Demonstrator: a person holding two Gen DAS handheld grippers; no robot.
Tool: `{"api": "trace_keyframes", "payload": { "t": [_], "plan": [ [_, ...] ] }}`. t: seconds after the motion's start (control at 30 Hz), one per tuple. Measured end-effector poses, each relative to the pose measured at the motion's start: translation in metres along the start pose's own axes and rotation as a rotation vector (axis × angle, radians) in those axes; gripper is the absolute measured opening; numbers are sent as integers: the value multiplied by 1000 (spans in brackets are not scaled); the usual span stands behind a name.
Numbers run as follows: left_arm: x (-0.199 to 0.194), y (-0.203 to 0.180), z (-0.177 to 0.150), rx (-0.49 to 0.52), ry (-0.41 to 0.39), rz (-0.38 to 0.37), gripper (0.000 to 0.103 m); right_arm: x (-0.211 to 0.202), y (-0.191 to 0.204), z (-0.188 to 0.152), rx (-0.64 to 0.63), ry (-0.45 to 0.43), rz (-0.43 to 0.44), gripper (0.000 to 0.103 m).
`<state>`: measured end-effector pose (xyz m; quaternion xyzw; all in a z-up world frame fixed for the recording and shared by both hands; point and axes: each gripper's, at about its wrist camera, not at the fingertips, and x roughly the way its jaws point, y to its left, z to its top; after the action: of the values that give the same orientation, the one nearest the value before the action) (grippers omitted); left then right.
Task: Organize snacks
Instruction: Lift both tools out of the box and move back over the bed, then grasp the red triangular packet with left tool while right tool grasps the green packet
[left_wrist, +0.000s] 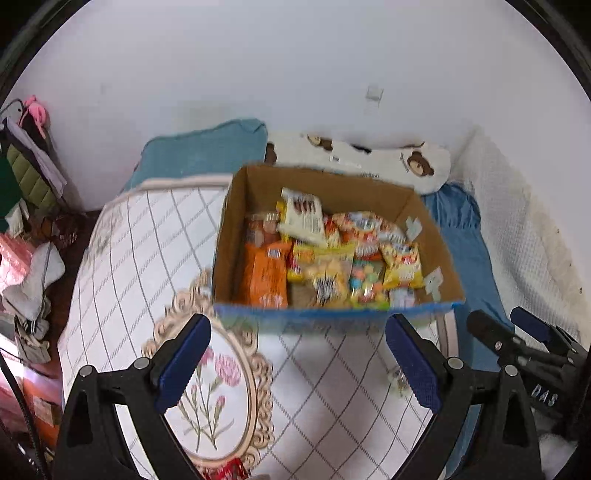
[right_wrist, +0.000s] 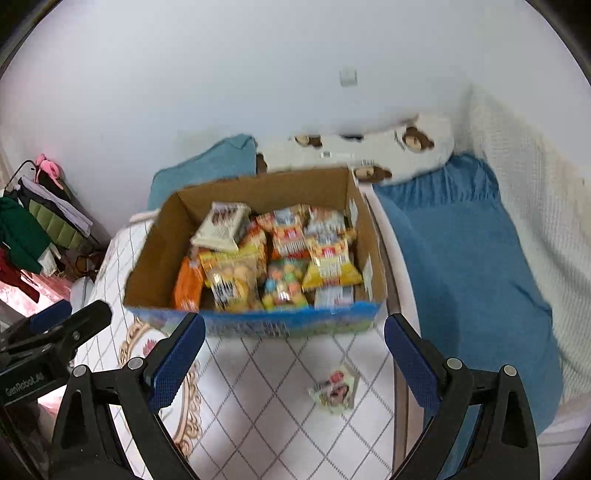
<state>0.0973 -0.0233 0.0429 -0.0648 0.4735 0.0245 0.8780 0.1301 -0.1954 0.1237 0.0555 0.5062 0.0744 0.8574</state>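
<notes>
Both hand-held grippers spread, nothing between the pads: left hand-held gripper (left_wrist: 297, 354), right hand-held gripper (right_wrist: 293, 356). Cardboard box (right_wrist: 373, 258) of snack packets (right_wrist: 280, 254) sits on the bed just ahead of both. Loose packet (right_wrist: 336, 389) lies below the right one. Looks light, crinkly, slippery, crushable; I'd pinch a sealed edge.

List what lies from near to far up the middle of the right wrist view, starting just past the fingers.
Small snack packet lying alone on the checked mat → cardboard box full of snack packs → bear-print pillow → white wall.
</notes>
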Motion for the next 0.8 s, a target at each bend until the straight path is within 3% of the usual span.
{"api": "trace_keyframes", "payload": {
  "t": [0.1,0.4,0.7,0.8],
  "plan": [
    [15,2,-21,-1,56,11,97,23,-16,-26,36,90,-3,100],
    [93,8,-99,-10,280,75,97,147,-49,-160,87,456,-63,99],
    [123,13,-124,-30,355,107,97,191,-59,-191,99,474,-31,103],
    [121,14,-126,-30,362,100,97,193,-57,-186,43,553,-6,101]
  ]
}}
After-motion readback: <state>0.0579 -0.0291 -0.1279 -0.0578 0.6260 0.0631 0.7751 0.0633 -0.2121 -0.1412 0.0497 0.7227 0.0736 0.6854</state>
